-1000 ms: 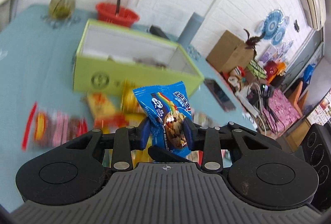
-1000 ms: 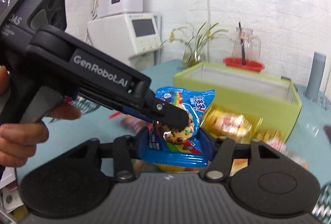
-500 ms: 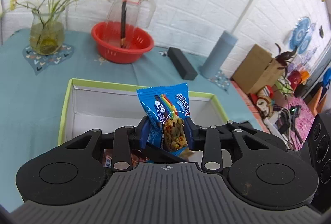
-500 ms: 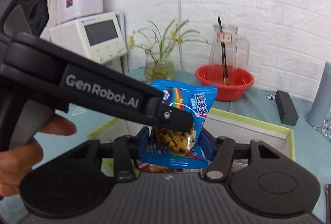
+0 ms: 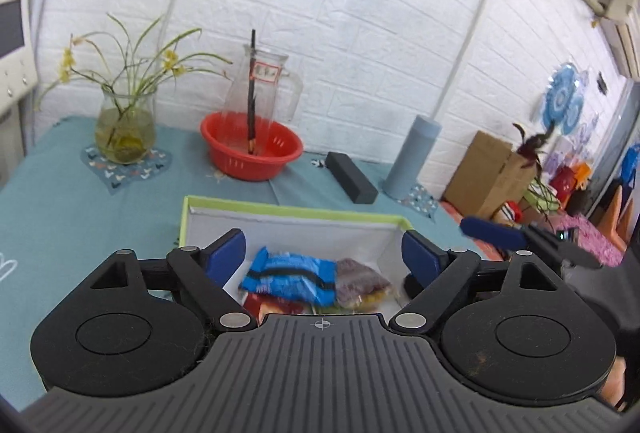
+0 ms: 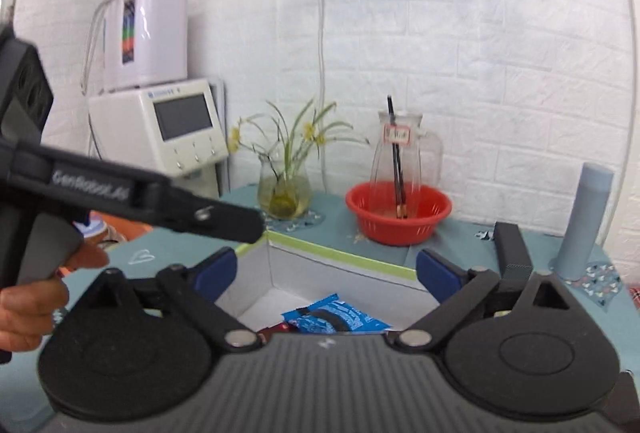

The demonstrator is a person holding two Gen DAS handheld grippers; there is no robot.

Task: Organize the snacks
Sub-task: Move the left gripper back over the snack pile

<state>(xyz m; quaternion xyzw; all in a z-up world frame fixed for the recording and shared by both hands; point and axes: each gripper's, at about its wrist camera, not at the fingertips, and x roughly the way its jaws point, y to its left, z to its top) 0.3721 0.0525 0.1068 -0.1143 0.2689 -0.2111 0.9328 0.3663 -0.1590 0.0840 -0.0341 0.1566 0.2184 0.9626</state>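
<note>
A green-rimmed box (image 5: 292, 211) with white inner walls sits on the teal table. A blue cookie packet (image 5: 290, 279) lies flat inside it, beside a dark snack bag (image 5: 362, 283) and red packets. My left gripper (image 5: 324, 253) is open and empty above the box. My right gripper (image 6: 326, 275) is open and empty too, over the same box (image 6: 340, 257), with the blue packet (image 6: 334, 319) below it. The left gripper's arm (image 6: 160, 209) crosses the right wrist view.
A red basket (image 5: 252, 149) with a glass jug, a flower vase (image 5: 124, 131), a black block (image 5: 352, 183) and a grey-blue cylinder (image 5: 414, 155) stand behind the box. A white machine (image 6: 160, 129) stands at the far left. Cardboard box (image 5: 490, 173) and clutter lie to the right.
Both grippers were shut on the blue cookie packet; now both are open and the packet lies in the box. Both have moved over the box.
</note>
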